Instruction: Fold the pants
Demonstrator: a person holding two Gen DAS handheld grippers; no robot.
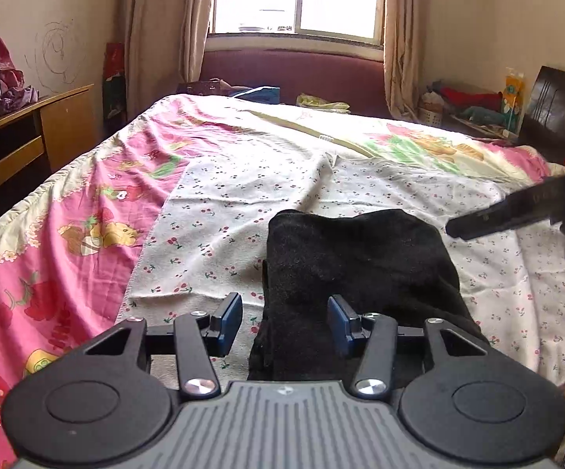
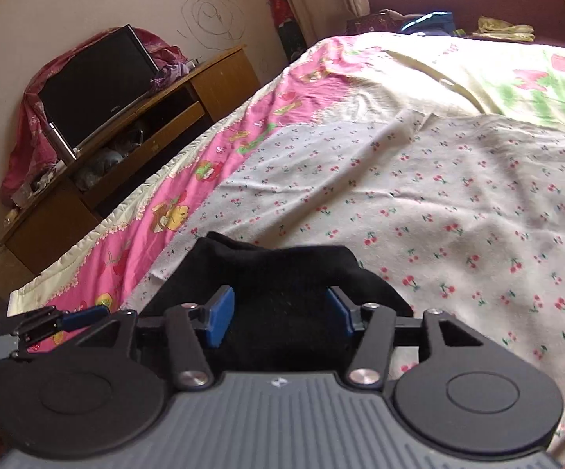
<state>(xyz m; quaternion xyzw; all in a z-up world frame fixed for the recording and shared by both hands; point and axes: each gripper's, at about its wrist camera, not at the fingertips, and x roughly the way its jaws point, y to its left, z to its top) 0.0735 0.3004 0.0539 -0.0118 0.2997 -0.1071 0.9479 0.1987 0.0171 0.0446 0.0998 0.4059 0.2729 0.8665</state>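
Observation:
The black pants (image 1: 360, 258) lie folded into a thick bundle on a white cherry-print cloth (image 1: 243, 203) on the bed. My left gripper (image 1: 285, 320) hovers over the bundle's near left edge, jaws apart. Its right pad is above the fabric and its left pad is over the cloth, clear of the pants. A finger of my right gripper (image 1: 497, 219) reaches in from the right, just beyond the bundle's far right corner. In the right wrist view, my right gripper (image 2: 279, 318) stands open over the pants (image 2: 274, 265), nothing pinched. A blue pad of the left gripper (image 2: 86, 316) shows at lower left.
A pink cartoon-print sheet (image 1: 67, 234) covers the bed's left side down to its edge. A wooden desk (image 2: 188, 90) with a dark screen (image 2: 98, 82) stands left of the bed. Beyond the bed are a maroon sofa (image 1: 302, 74) and a curtained window; a cluttered shelf (image 1: 470, 109) sits at the right.

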